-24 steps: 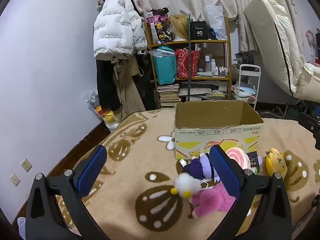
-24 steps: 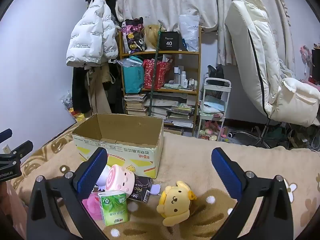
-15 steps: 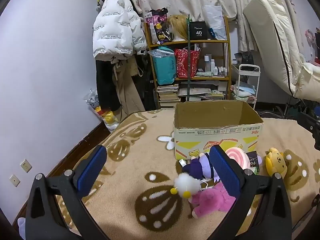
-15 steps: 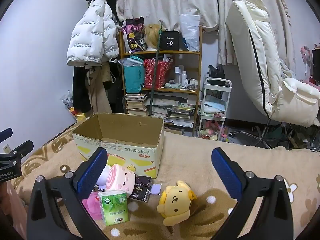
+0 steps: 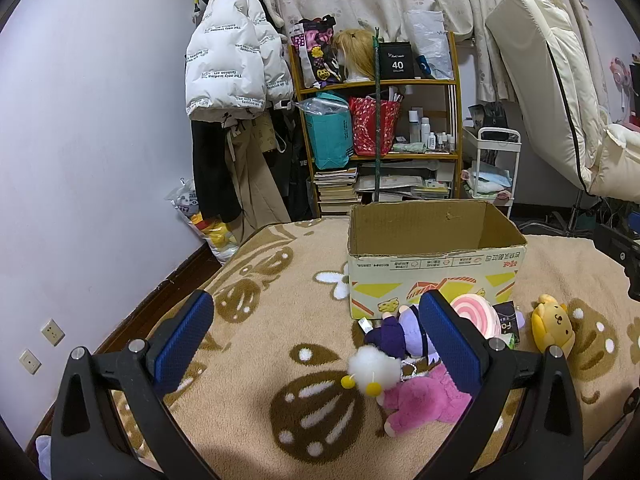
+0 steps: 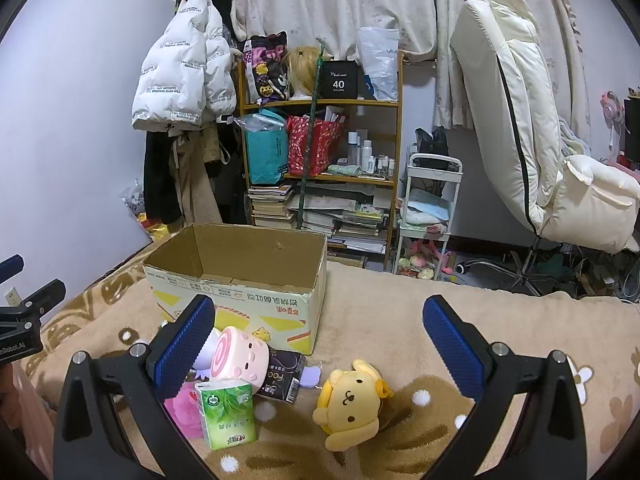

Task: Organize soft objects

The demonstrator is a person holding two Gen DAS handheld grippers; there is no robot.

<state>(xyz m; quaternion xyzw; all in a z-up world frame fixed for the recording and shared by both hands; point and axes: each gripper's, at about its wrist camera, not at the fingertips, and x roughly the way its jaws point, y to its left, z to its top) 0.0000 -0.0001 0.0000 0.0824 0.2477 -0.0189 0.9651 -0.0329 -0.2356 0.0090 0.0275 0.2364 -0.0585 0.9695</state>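
While we hold our left claw (image 5: 316,332) and right claw (image 6: 318,336) spread and empty above the beige patterned blanket (image 5: 280,320), the yellow dog plush (image 6: 350,402), pink swirl-roll plush (image 6: 240,356) and magenta plush (image 5: 424,402) lie just before the open cardboard box (image 6: 240,280).

left gripper (image 5: 316,334) wide open, holding nothing — above blanket (image 5: 256,300) | cardboard box (image 5: 432,264) upright, open-topped | pink plush (image 5: 424,400), white pom-pom (image 5: 374,368), purple doll (image 5: 400,334) clustered before it — yellow plush (image 5: 554,322) to the right
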